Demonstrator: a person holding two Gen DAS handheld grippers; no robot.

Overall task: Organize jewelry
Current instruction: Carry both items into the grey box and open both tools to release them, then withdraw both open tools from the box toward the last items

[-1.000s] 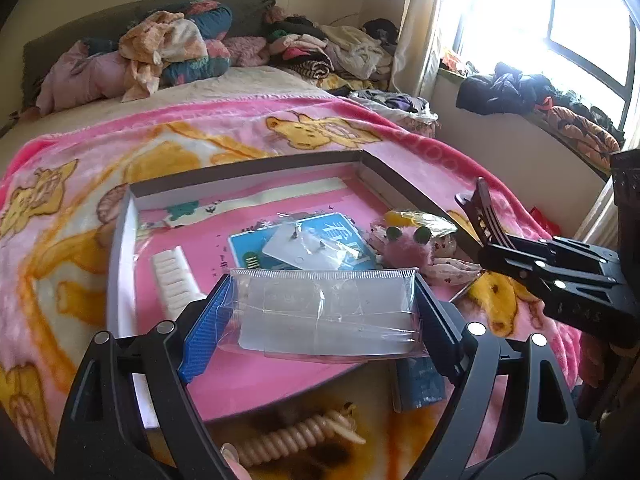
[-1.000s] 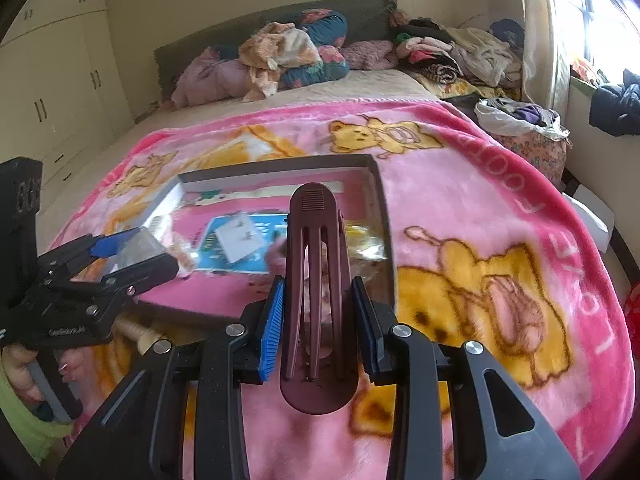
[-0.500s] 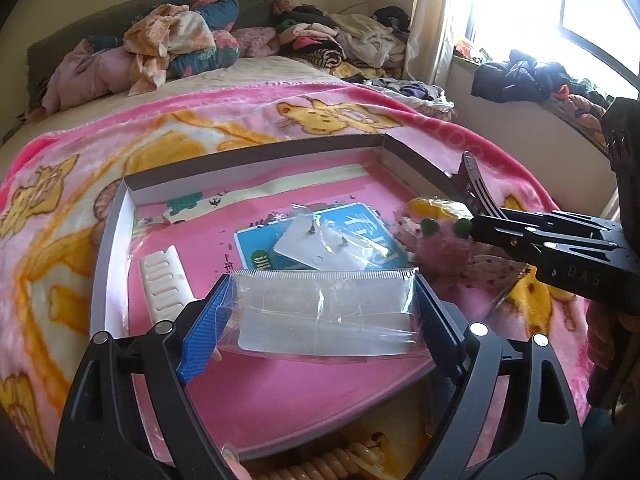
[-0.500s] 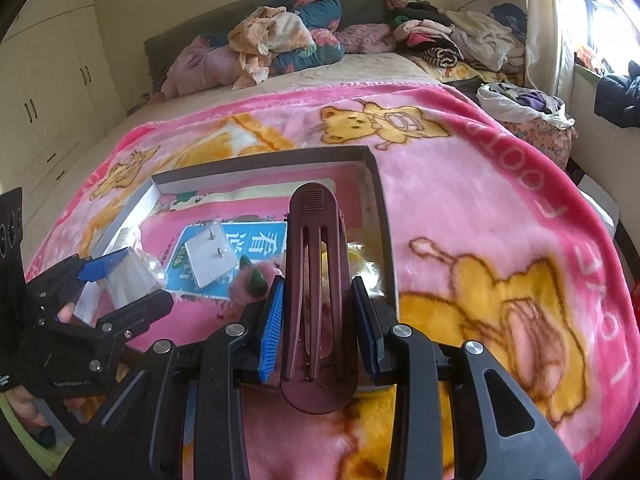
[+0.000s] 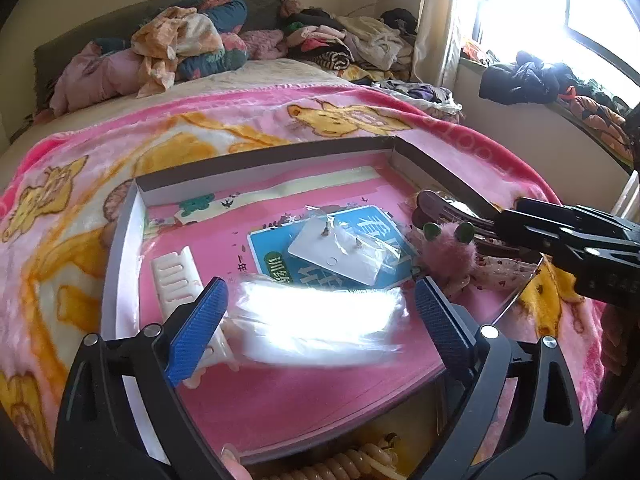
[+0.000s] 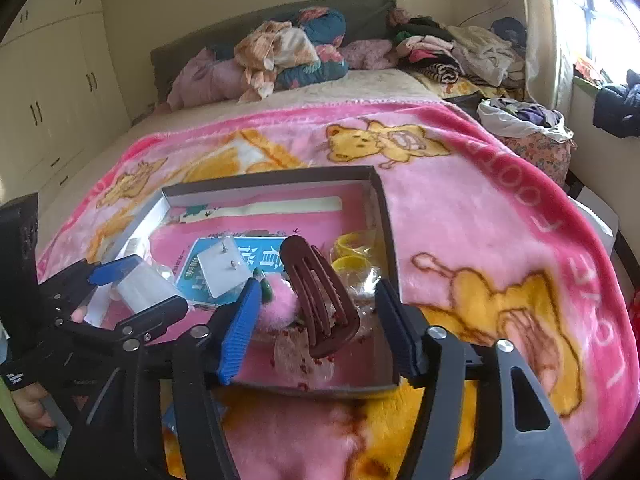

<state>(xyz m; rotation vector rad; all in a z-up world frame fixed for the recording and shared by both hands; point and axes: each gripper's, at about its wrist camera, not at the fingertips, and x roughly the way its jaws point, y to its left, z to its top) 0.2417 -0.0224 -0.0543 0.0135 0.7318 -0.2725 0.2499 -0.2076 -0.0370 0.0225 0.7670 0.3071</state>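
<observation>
A shallow grey box (image 5: 120, 240) (image 6: 384, 216) with a pink floor lies on the pink blanket. My left gripper (image 5: 320, 312) is open over its near part; a clear plastic packet (image 5: 320, 320) lies loose and blurred between the fingers. My right gripper (image 6: 316, 316) is open over the box's right side. The dark red hair claw (image 6: 320, 304) (image 5: 448, 210) lies between its spread fingers, on a pink fluffy clip (image 6: 276, 312) (image 5: 448, 248). An earring card (image 5: 340, 254) rests on a blue card (image 6: 208, 264).
A white comb (image 5: 176, 276) lies at the box's left. Yellow rings in plastic (image 6: 352, 256) sit by its right wall. A beige spiral hair tie (image 5: 352, 464) lies on the blanket before the box. Piled clothes (image 5: 180, 48) sit at the bed's head.
Both grippers have moved forward over the box and opened. The hair claw dropped from the right gripper onto the fluffy clip. The plastic packet came loose from the left gripper.
</observation>
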